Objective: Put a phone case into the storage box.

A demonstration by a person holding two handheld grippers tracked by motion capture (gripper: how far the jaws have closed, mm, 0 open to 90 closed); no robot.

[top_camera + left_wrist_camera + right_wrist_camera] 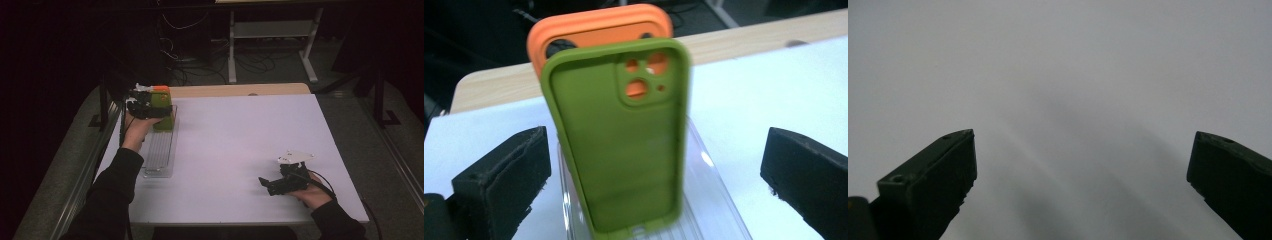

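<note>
Green phone case stands upright in clear slotted rack, dead ahead between wide-open, empty left gripper; right gripper open, empty, far off.

White table, wooden strip at far edge, metal frame beyond.

High view looked down over the table; left gripper view sat close on the green case, perhaps shared overhead.
</note>
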